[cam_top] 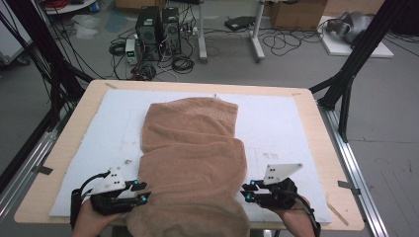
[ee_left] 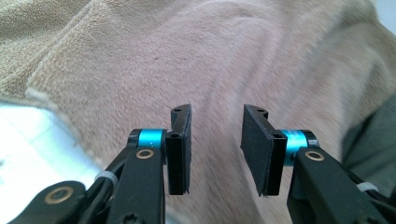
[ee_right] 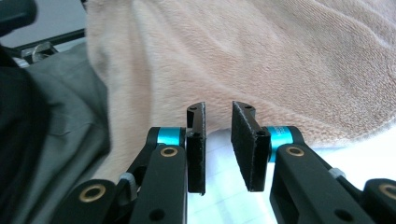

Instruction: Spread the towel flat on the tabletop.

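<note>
The tan towel (cam_top: 190,158) lies folded on the white foam mat (cam_top: 286,123) of the desk, its near end drooping over the edge. Left claw (cam_top: 142,191) and right claw (cam_top: 249,190) flank it, both parted and empty. Thick, plush terry (heavy at the overhang) could slide off if pinched shallowly

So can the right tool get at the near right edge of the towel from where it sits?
Probably yes: the right tool is open, aimed at the brown towel edge just ahead, with bare white mat between them.
</note>
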{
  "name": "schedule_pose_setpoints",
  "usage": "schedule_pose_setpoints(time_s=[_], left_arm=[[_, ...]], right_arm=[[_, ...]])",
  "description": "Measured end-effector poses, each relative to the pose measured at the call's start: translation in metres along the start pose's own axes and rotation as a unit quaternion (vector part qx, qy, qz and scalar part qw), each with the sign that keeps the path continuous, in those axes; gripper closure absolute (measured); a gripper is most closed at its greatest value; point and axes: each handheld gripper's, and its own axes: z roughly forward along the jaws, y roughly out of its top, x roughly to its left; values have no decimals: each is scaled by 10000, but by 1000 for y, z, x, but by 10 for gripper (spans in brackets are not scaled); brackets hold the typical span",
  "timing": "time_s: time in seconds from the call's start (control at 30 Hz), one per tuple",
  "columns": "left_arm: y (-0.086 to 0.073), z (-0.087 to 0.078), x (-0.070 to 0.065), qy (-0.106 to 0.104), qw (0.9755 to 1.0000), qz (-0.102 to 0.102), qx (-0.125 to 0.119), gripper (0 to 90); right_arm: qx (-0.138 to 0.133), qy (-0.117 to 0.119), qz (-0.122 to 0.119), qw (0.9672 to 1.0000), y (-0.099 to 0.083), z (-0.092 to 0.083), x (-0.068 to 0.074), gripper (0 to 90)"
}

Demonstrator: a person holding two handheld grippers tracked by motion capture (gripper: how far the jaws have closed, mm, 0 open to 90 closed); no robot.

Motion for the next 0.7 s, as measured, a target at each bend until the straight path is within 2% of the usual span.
schedule_pose_setpoints(time_s=[0.03,0.07,0.17,0.23,0.3,0.33,0.43,0.47,0.6,0.7], left_arm=[[0,8,2,17,9999,35,108,631],[0,12,4,36,9998,52,188,633],[-3,26,7,57,9993,46,353,630],[-5,28,9,1,9994,-12,337,622],[-6,28,8,-22,9995,3,322,633],[-6,28,7,-62,9995,9,311,655],[-6,28,4,-174,9993,86,323,773],[-6,28,4,-184,9993,79,312,798],[-6,23,3,-133,9996,68,231,828],[-5,16,4,-150,9998,38,148,831]], right_arm=[[142,-5,5,9999,-1,8,-3,754],[212,89,47,9997,-3,20,-6,747],[268,261,92,9993,-4,43,-10,668],[315,322,128,9989,0,56,-8,612],[489,320,28,9983,5,67,-5,605],[481,296,9,9984,7,71,-4,616],[541,61,-117,9984,10,73,-1,775],[548,131,-144,9983,9,72,-1,841],[670,149,-193,9975,8,64,-3,856],[735,115,-153,9971,1,44,-6,857]])
